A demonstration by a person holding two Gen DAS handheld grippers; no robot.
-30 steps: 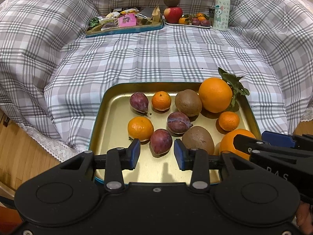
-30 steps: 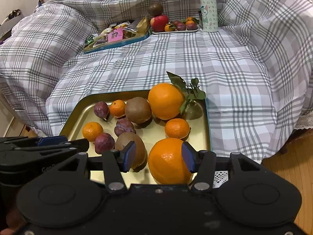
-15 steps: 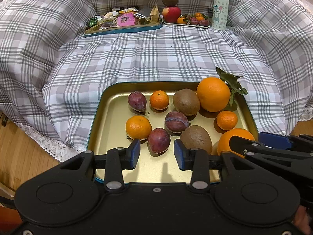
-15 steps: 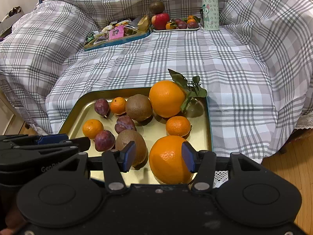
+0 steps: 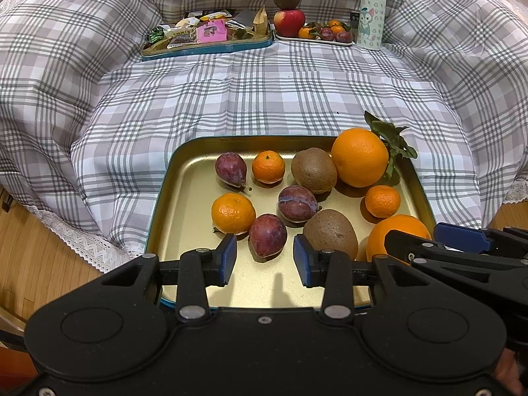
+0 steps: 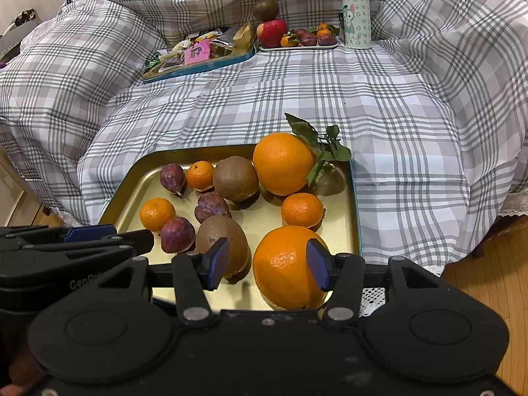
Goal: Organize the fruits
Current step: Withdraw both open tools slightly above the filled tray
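A gold tray (image 5: 191, 204) on the plaid cloth holds two big oranges, two kiwis, three plums and three tangerines. My left gripper (image 5: 264, 257) hangs open over the tray's near edge, and a plum (image 5: 267, 239) lies just beyond the gap between its blue pads. My right gripper (image 6: 267, 262) is open above the near big orange (image 6: 283, 267). Its right pad overlaps the orange's side, while its left pad stands clear in front of a kiwi (image 6: 221, 234). The other big orange (image 6: 283, 163), with leaves, sits at the tray's far right corner.
At the back of the cloth are a snack tray (image 5: 204, 46), a plate with an apple (image 5: 289, 22) and small fruits, and a pale bottle (image 5: 371, 13). The cloth's lace edge drops to wooden floor (image 5: 39, 264) left and right of the gold tray.
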